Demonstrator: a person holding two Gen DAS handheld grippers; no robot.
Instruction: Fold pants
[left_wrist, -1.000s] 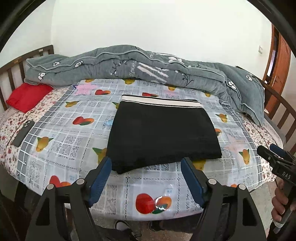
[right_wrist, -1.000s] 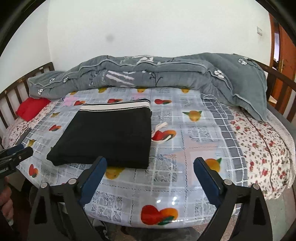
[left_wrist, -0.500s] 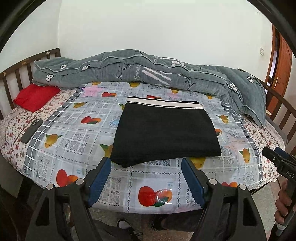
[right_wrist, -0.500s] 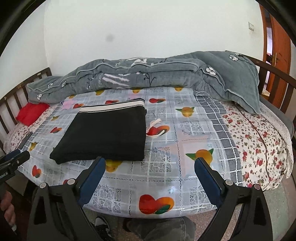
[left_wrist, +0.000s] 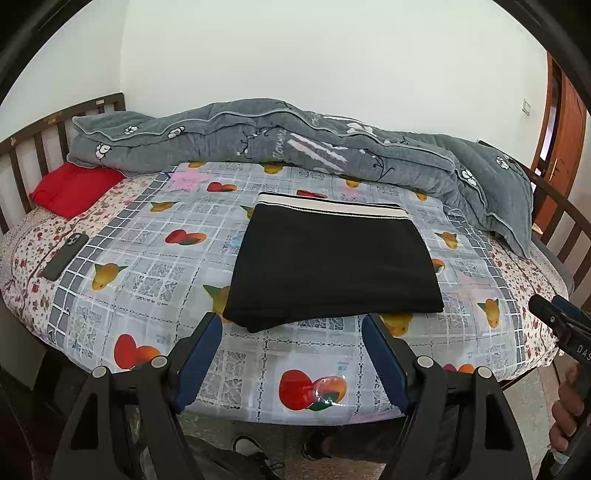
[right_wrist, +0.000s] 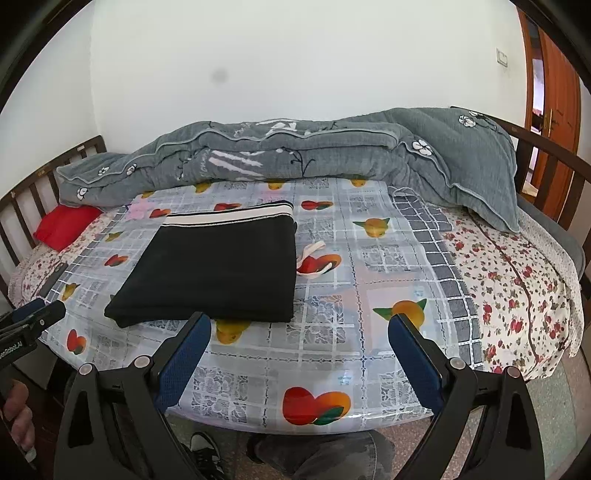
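Observation:
The black pants (left_wrist: 332, 262) lie folded into a flat rectangle on the fruit-print bed cover (left_wrist: 155, 273), the white-striped waistband at the far edge. They also show in the right wrist view (right_wrist: 218, 269), with a white drawstring (right_wrist: 312, 260) sticking out at their right side. My left gripper (left_wrist: 291, 354) is open and empty, held off the near edge of the bed below the pants. My right gripper (right_wrist: 299, 354) is open and empty, below and right of the pants.
A rolled grey quilt (left_wrist: 295, 147) lies along the far side of the bed. A red pillow (left_wrist: 74, 188) and a dark phone (left_wrist: 64, 254) are at the left. Wooden bed rails (right_wrist: 546, 155) ring the bed. A wooden door (right_wrist: 554, 96) is at the right.
Both grippers have drawn back and up from the bed, so the pants sit farther away in both views. The pants have not moved. Both grippers stay open.

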